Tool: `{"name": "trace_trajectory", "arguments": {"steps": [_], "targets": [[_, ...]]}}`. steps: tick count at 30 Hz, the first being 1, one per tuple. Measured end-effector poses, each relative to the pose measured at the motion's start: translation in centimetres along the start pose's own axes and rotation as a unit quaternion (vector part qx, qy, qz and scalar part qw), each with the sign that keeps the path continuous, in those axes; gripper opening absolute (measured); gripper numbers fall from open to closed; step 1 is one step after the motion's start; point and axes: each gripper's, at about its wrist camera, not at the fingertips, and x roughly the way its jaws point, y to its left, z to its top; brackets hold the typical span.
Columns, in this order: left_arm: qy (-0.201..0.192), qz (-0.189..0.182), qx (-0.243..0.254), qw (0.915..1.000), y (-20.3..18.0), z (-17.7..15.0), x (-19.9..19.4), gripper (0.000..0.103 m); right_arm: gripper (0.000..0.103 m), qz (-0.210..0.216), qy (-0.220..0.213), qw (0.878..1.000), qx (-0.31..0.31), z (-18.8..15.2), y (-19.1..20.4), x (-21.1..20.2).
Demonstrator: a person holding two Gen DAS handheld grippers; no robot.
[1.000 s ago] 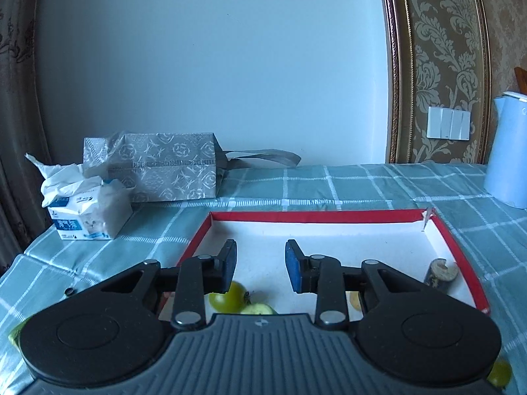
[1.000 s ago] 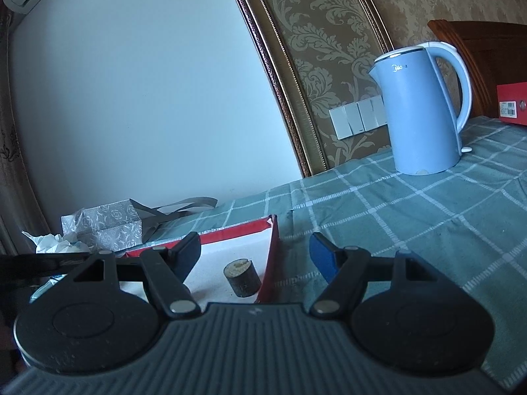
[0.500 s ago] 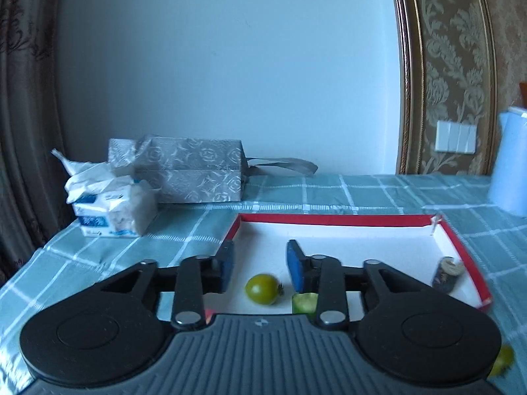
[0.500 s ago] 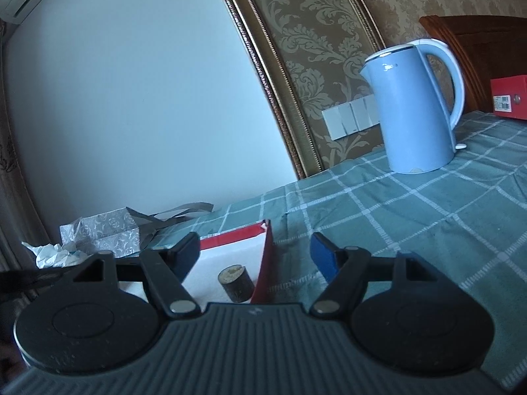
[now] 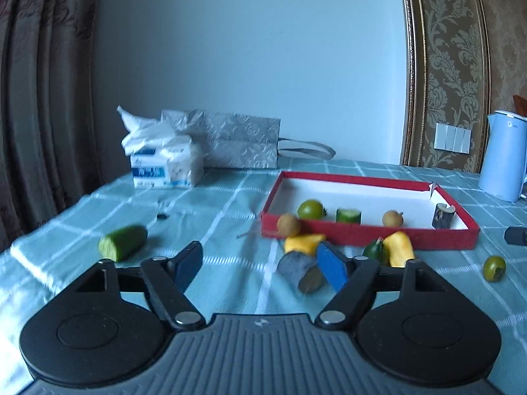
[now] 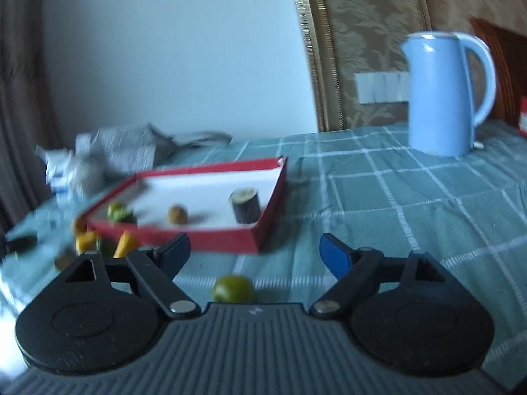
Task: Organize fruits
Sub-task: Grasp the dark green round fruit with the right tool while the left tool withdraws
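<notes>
Partly sorted — four pieces in red tray (image 5: 369, 235), several left on table (image 5: 230, 217); both grippers opening, grasping nothing

red tray (image 5: 369, 235) (white inside), teal plaid cloth (image 5: 230, 197), lt-blue kettle (image 6: 441, 95)

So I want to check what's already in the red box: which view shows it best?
The left wrist view: the red box is sharp there, holding a green tomato, a cucumber piece, a brown round fruit and a dark stub. The right wrist view shows the box motion-blurred, with its left end hard to read.
</notes>
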Motion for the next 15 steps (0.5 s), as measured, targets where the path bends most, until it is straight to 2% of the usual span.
{"name": "trace_trajectory", "arguments": {"steps": [1, 2, 4, 5, 7, 9, 11, 15], "targets": [[0.0, 0.0, -0.006, 1.0, 0.4, -0.3, -0.1, 0.079, 0.081, 0.0, 0.004, 1.0, -0.015, -0.2, 0.5, -0.1], [-0.001, 0.0, -0.013, 0.9999, 0.7, -0.5, -0.2, 0.079, 0.071, 0.005, 0.012, 1.0, -0.026, -0.4, 0.8, 0.0], [-0.004, -0.006, -0.025, 0.9997, 1.3, -0.9, -0.3, 0.079, 0.06, 0.016, 0.032, 0.999, -0.03, -0.7, 1.1, 0.4], [-0.005, -0.006, -0.03, 0.9995, 1.5, -1.0, -0.3, 0.079, 0.057, 0.016, 0.041, 0.998, -0.034, -0.8, 1.3, 0.8], [-0.007, -0.007, -0.034, 0.9994, 1.6, -1.0, -0.4, 0.079, 0.057, 0.014, 0.055, 0.998, -0.039, -1.0, 1.4, 1.4], [-0.008, -0.009, -0.038, 0.9992, 1.7, -1.1, -0.4, 0.079, 0.05, 0.011, 0.07, 0.996, -0.045, -1.1, 1.7, 2.1], [-0.009, -0.012, -0.042, 0.999, 1.8, -1.1, -0.4, 0.079, 0.037, 0.008, 0.085, 0.995, -0.057, -1.2, 2.0, 2.8], [-0.003, -0.019, -0.048, 0.9987, 2.0, -1.2, -0.2, 0.079, 0.033, 0.005, 0.101, 0.993, -0.065, -1.4, 2.3, 3.6]]}}
